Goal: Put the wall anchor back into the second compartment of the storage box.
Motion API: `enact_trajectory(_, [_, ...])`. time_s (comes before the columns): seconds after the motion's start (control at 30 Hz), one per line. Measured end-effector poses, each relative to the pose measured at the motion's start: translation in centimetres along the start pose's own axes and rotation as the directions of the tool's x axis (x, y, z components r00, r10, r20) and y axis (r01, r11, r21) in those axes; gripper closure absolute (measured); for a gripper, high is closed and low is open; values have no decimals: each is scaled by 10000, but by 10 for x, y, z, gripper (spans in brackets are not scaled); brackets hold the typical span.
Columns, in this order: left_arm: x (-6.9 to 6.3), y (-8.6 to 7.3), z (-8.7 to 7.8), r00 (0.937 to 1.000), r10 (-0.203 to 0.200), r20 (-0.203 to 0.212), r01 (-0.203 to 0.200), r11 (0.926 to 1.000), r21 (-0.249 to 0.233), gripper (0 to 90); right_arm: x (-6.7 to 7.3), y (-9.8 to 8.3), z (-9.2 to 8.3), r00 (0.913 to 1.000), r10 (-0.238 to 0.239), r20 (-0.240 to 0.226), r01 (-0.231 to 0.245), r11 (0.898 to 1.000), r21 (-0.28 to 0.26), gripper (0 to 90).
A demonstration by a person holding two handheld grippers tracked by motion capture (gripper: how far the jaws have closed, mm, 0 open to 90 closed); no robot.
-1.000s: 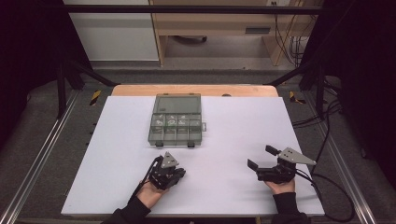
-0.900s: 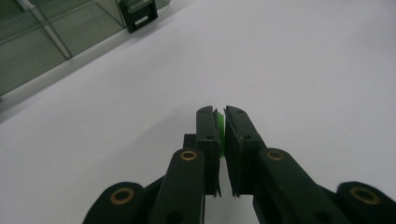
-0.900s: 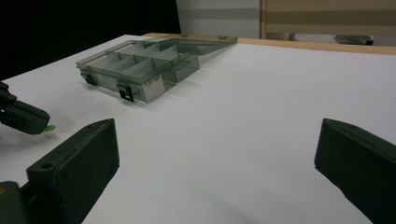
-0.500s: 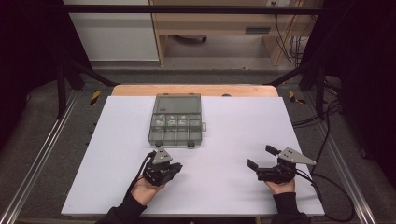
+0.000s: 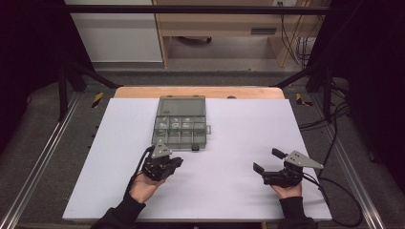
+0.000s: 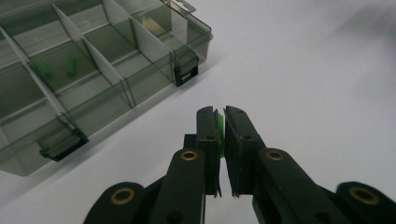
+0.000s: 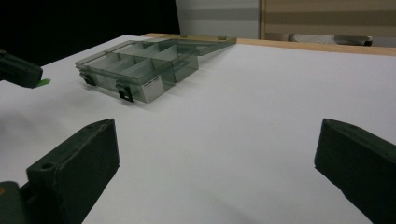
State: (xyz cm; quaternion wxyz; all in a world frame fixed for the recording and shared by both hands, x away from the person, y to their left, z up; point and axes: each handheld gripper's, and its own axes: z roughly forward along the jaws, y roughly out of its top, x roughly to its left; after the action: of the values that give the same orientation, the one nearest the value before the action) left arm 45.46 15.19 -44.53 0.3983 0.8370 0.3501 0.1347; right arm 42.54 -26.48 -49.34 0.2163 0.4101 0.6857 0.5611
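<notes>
While the white table is taken as the largest item, a smoke-tinted compartment box is noted on it with its lid folded back, lying just ahead of the left gripper and to that gripper's left. Two latches are seen on the near wall of the box, and small green parts are visible in one compartment. The right gripper is held well apart from the box, its jaws spread wide with nothing between them. The left gripper's jaws are closed on a thin green piece, raised a little off the table. The step in hand is judged to be carrying. A forward and leftward reach over the near wall is called for next, then release above a compartment.
</notes>
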Motion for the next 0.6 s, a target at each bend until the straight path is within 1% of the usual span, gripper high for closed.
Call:
enact_trajectory(0.23, [15, 11, 0, 9996, -175, -228, 172, 9998, -127, 846, 0, 0, 0, 10000, -19, 12, 19, 10000, -3, 3])
enact_trajectory(0.43, [28, 24, 2, 9987, -396, -333, 384, 9986, -374, 846, 0, 0, 0, 10000, 11, 27, -12, 10000, 34, 3])
enact_trajectory(0.6, [38, 35, 3, 9980, -470, -419, 445, 9974, -573, 846, 0, 0, 0, 10000, -30, 29, 30, 10000, 7, 2])
